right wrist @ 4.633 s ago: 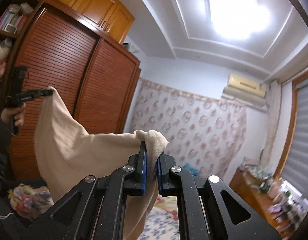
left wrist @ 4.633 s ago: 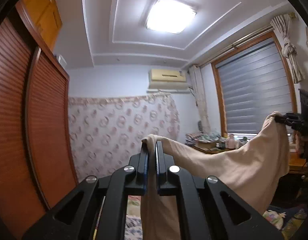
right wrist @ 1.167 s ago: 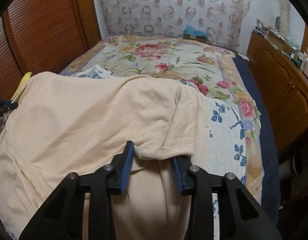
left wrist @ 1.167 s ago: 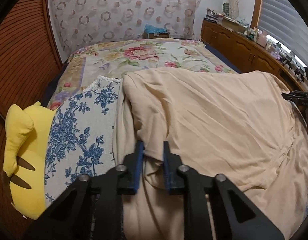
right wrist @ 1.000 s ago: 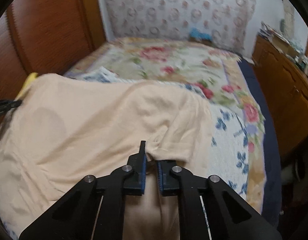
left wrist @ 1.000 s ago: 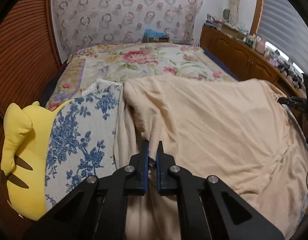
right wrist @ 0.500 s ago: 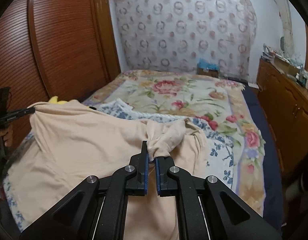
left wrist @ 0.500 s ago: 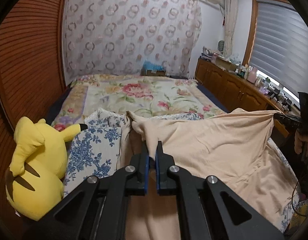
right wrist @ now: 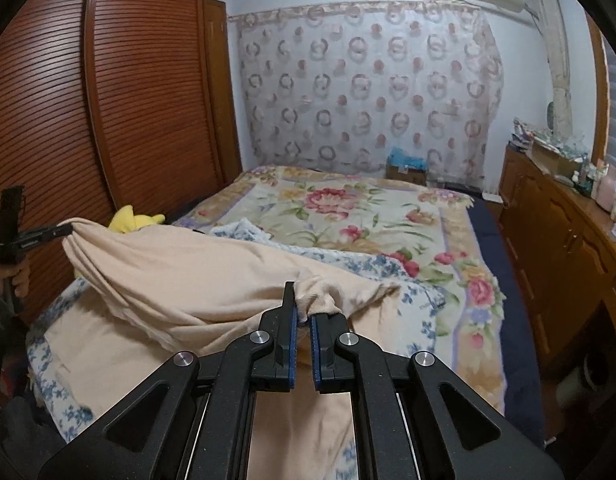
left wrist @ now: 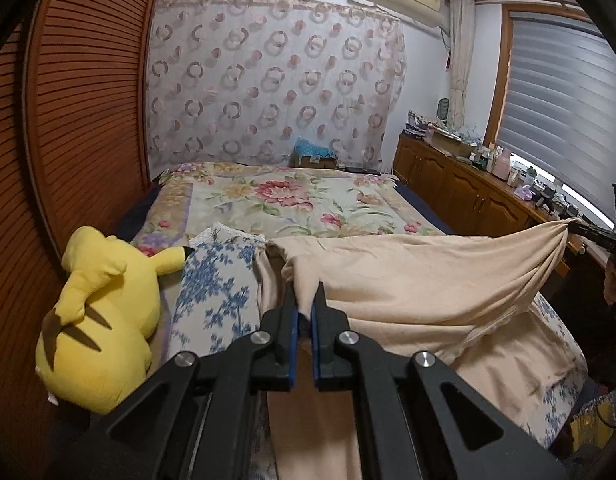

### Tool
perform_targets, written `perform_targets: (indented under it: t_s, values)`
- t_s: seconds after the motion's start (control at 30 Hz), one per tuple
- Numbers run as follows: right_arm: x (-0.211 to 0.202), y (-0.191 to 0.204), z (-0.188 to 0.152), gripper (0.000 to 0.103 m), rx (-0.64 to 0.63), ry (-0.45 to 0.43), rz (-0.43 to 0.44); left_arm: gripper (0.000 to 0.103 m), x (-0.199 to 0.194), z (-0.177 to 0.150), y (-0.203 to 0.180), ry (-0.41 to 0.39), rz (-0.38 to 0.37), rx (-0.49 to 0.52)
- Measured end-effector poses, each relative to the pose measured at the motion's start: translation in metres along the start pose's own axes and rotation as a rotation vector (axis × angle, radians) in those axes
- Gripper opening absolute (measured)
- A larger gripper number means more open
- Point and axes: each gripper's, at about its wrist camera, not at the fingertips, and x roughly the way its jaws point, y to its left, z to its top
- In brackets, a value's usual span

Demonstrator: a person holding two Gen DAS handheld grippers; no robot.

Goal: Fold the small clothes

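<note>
A beige garment (left wrist: 419, 280) is stretched between my two grippers above the bed; its lower part lies on the bed. My left gripper (left wrist: 303, 304) is shut on one bunched corner of the garment. My right gripper (right wrist: 304, 308) is shut on the other corner (right wrist: 315, 292). In the left wrist view the right gripper (left wrist: 587, 232) shows at the far right, pinching the cloth. In the right wrist view the left gripper (right wrist: 52, 233) shows at the far left, pinching the cloth (right wrist: 180, 272).
The bed has a floral blanket (left wrist: 292, 200) and a blue-flowered cloth (left wrist: 216, 284). A yellow plush toy (left wrist: 96, 320) lies at the bed's left edge by the wooden wardrobe (right wrist: 88, 120). A wooden cabinet (right wrist: 555, 232) with clutter runs along the right.
Both grippers shut on the garment's corners about a second ago and have lifted them off the bed. The cloth now hangs taut between them and the views have tilted up.
</note>
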Motion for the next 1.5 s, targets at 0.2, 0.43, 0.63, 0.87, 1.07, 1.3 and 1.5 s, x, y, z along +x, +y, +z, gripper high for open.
perform_targets:
  t_s: [0.2, 0.43, 0.63, 0.87, 1.07, 1.3, 1.5]
  values:
    - [-0.034, 0.007, -0.029, 0.003, 0.018, 0.027, -0.022, 0.002, -0.024, -0.027, -0.002, 0.02, -0.003, -0.01]
    - [-0.046, 0.01, -0.075, 0.003, 0.029, 0.105, -0.045, 0.002, -0.03, -0.067, -0.009, 0.08, 0.004, -0.005]
    - [-0.022, 0.005, -0.122, 0.003, 0.092, 0.206, -0.067, 0.002, -0.018, -0.1, -0.019, 0.18, 0.024, 0.022]
    - [-0.019, 0.006, -0.138, 0.013, 0.057, 0.242, -0.122, 0.004, -0.017, -0.113, -0.023, 0.235, 0.014, 0.045]
    - [-0.034, 0.015, -0.127, 0.016, 0.007, 0.196, -0.142, 0.016, -0.03, -0.113, -0.026, 0.219, 0.047, 0.057]
    - [-0.022, 0.023, -0.113, 0.043, 0.014, 0.149, -0.092, 0.023, -0.023, -0.125, -0.016, 0.264, 0.074, 0.038]
    - [0.027, 0.048, -0.117, 0.044, -0.01, 0.206, -0.035, 0.025, -0.011, -0.138, -0.01, 0.3, 0.088, 0.013]
